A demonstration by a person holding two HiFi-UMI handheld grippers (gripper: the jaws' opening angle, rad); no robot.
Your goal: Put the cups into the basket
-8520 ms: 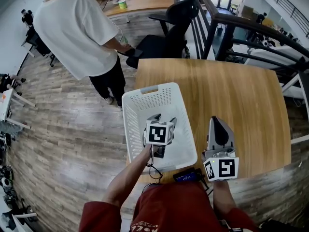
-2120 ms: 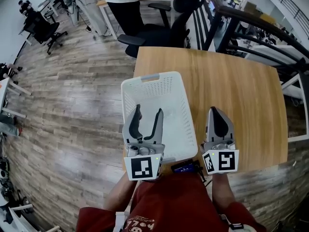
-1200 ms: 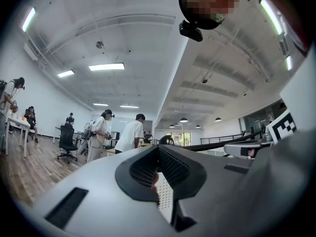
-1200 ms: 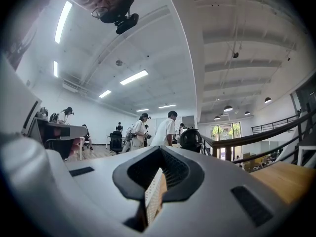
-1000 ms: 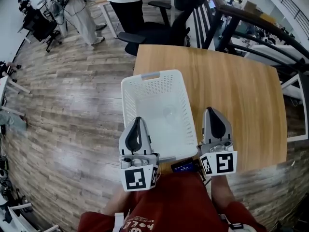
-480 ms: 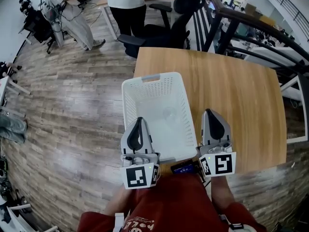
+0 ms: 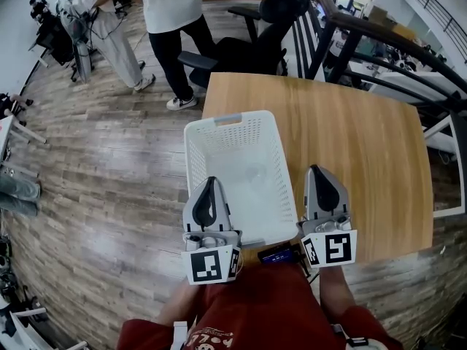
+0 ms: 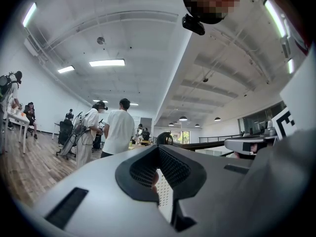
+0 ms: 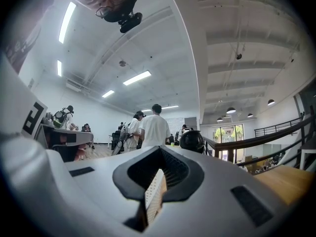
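A clear cup [image 7: 255, 171] showed only faintly, lying on the floor of the white basket [image 7: 201, 159] toward its right side, at the middle of the head view. I could not tell whether more than one cup lay there. The basket sat on the left part of the wooden table [image 7: 350, 144], its long side running up the frame and its left wall along the table's left edge.

Just below the basket's lower left corner hung the left gripper [image 7: 211, 188], its jaws pressed together with nothing between them and its tip over the basket's near rim. The right gripper [image 7: 318, 175] was just right of the basket's lower right corner, over bare table, its jaws likewise closed and empty. Both pointed up the frame, side by side with the basket's near end between them. Each carried its marker cube [image 7: 211, 266] at the lower end, the right one [image 7: 332, 248] slightly higher in the frame. In both gripper views a strip of white mesh showed through the dark opening in the grey body.

A small black device [image 7: 280, 254] lay at the table's near edge between the two cubes. The wearer's red shirt [image 7: 255, 312] filled the bottom centre.

Beyond the table's far edge, at top centre, stood a black office chair [image 7: 241, 49]. A person in a white shirt [image 7: 171, 2] stood at the upper left on the wood-plank floor [image 7: 109, 166], with another person [image 7: 102, 20] farther left. A dark railing [image 7: 365, 31] crossed the upper right.
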